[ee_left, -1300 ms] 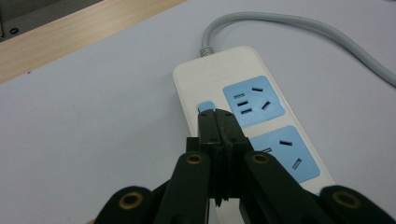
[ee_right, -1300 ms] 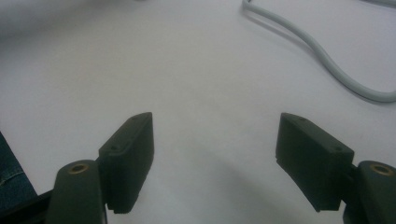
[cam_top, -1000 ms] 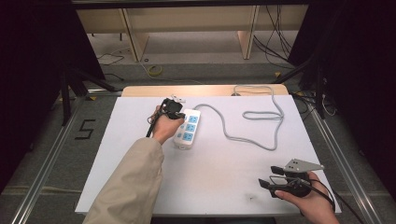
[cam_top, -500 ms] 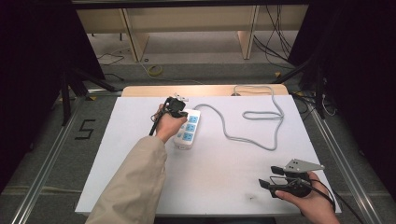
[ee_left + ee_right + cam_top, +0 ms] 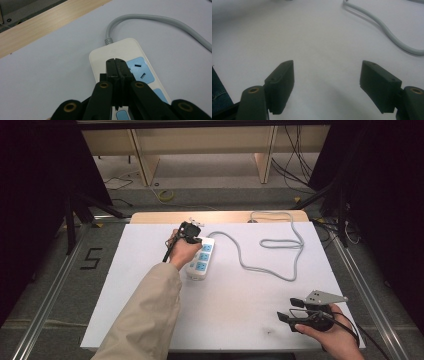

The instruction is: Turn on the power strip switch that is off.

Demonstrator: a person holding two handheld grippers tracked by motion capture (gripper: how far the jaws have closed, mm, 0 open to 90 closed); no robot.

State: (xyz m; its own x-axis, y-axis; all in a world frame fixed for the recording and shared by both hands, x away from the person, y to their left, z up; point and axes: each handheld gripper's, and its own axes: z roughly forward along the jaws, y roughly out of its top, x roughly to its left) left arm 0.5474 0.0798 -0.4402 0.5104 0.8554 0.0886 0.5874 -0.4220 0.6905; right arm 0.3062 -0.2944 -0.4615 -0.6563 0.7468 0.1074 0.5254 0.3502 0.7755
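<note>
One table with a white top. On it lies one white power strip, and three blue socket panels show on its face in the high view. One grey cord runs from the strip's far end and loops off to its right. Two tools: the left tool at the strip's far end, the right tool well apart from the strip, at the table's near edge. Two hands hold them, one each.
</note>
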